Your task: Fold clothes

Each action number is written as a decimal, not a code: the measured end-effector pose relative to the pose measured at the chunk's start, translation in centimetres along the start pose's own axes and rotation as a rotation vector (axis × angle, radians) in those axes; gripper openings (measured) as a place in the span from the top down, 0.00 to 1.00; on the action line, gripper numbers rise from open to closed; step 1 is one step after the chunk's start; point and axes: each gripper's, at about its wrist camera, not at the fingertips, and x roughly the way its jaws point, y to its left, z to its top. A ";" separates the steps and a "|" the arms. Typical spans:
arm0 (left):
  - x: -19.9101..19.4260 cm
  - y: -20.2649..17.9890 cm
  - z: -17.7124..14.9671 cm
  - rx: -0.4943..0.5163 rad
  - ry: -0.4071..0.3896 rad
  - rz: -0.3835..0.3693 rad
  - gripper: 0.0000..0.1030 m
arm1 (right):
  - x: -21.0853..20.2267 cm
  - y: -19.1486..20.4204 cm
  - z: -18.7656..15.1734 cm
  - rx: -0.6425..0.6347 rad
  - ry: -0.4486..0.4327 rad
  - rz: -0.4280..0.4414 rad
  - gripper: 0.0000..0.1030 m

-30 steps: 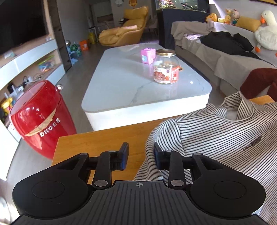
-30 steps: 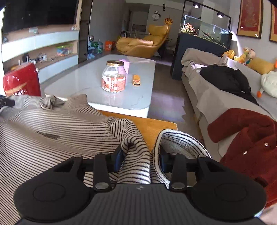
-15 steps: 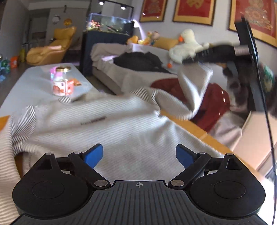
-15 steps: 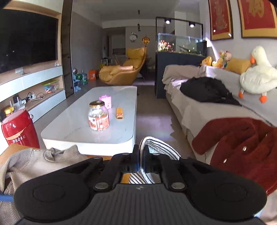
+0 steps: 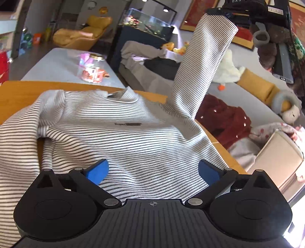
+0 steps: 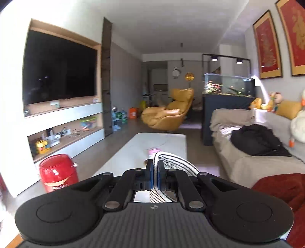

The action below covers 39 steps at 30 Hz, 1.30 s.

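Note:
A grey-and-white striped sweater (image 5: pixel 124 133) lies face up on the wooden table (image 5: pixel 22 91), collar at the far side. My left gripper (image 5: pixel 152 169) hovers over its lower body; its jaws are opening wide, and the blue pads (image 5: pixel 97 170) press on nothing. My right gripper (image 6: pixel 155 167) is shut on the cuff of the sweater's right sleeve (image 6: pixel 171 164). In the left wrist view that sleeve (image 5: pixel 202 63) stretches steeply up from the shoulder to the right gripper (image 5: pixel 221 13) high above the table. The left sleeve lies bunched at the table's left.
Beyond the table stands a white coffee table (image 5: pixel 57 64) with a jar (image 5: pixel 93 72). A sofa at the right carries a dark red garment (image 5: pixel 225 122) and a black one (image 6: pixel 255 139). A red bin (image 6: pixel 57 175) sits on the floor at the left.
My left gripper let go of the left sleeve, opened wide and swung over the sweater's body. My right gripper shut on the right cuff and lifted it high.

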 end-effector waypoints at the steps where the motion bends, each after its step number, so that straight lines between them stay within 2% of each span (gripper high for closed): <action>1: -0.6 0.3 0.0 -0.018 -0.003 0.013 0.00 | 0.7 1.6 -0.1 -0.011 0.019 0.041 0.96; 4: -2.7 0.9 -0.1 -0.032 -0.018 0.048 0.00 | 3.1 6.7 -0.9 -0.067 0.084 0.133 0.96; 7: -4.8 1.2 -0.4 -0.020 -0.030 0.071 0.00 | 5.4 10.8 -2.0 -0.101 0.160 0.152 0.96; 9: -6.0 1.4 -0.5 -0.011 -0.036 0.090 0.00 | 6.8 13.4 -2.5 -0.119 0.206 0.163 0.93; 13: -6.9 2.3 -0.5 -0.035 -0.043 0.113 0.00 | 6.3 15.6 -2.6 -0.103 0.204 0.212 0.65; 15: -7.2 2.9 -0.4 -0.052 -0.045 0.121 0.00 | 5.5 15.9 -2.5 -0.123 0.179 0.217 0.60; 19: -7.1 4.0 -0.5 -0.092 -0.036 0.123 0.00 | 4.9 14.4 -3.4 -0.138 0.177 0.188 0.58; 22: -7.4 4.3 -0.9 -0.111 -0.035 0.112 0.00 | 5.8 11.3 -6.0 -0.099 0.231 0.125 0.58; 27: -7.2 4.1 -1.1 -0.105 -0.021 0.109 0.00 | 7.9 4.3 -14.0 0.018 0.414 -0.001 0.58; 31: -6.6 4.1 -0.7 -0.114 -0.006 0.104 0.00 | 7.6 1.3 -19.7 0.007 0.502 -0.096 0.58; 35: -5.1 4.1 1.7 -0.115 -0.024 0.076 0.00 | 5.9 0.3 -21.4 -0.059 0.456 -0.110 0.55; 39: -1.3 4.9 5.4 -0.180 -0.033 0.113 0.00 | 4.6 1.5 -21.8 -0.205 0.378 -0.121 0.55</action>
